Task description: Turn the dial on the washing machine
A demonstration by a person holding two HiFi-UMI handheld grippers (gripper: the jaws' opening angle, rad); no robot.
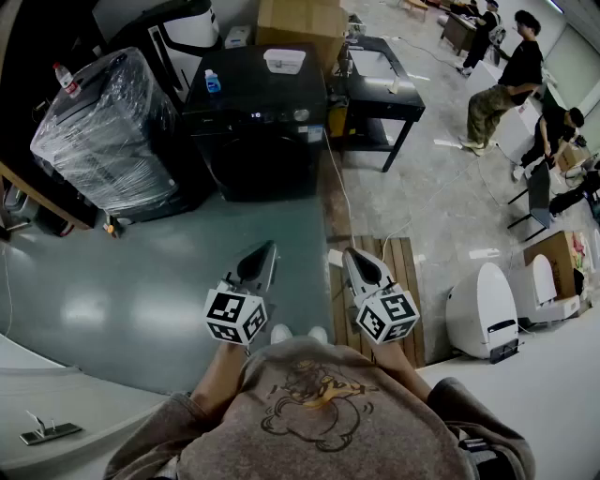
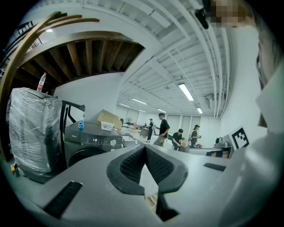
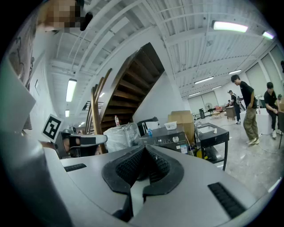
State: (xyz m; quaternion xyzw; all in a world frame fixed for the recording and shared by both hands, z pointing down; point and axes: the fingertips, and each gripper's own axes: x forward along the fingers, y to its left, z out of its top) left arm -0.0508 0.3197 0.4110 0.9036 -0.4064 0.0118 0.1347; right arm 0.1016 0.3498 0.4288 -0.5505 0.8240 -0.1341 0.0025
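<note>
The dial (image 1: 301, 114) is sitting near the right end of the control panel on the front of the black washing machine (image 1: 258, 131), which is standing well ahead of me across the grey-green floor (image 1: 141, 291), far from both of my grippers. A small blue bottle (image 1: 213, 82) and a white container (image 1: 284, 60) are resting on the machine's top, and a cardboard box (image 1: 300, 21) is standing just behind it. To the machine's left a bulky plastic-wrapped appliance (image 1: 103, 131) is standing with a drink bottle (image 1: 64, 79) on top; to its right a black table (image 1: 386, 94) is standing beside it. I am holding my left gripper (image 1: 268, 247) low in front of my body, pointing it toward the machine, and its jaws are closing tip to tip with nothing between them. My right gripper (image 1: 348, 253) is hovering just beside it over the edge of a wooden slatted board (image 1: 403, 281) lying on the floor, and its jaws are likewise pressing together and carrying nothing. Off to my right white toilets (image 1: 483, 319) are sitting on the floor, and farther away several people (image 1: 511, 75) are standing and bending over their work.
</note>
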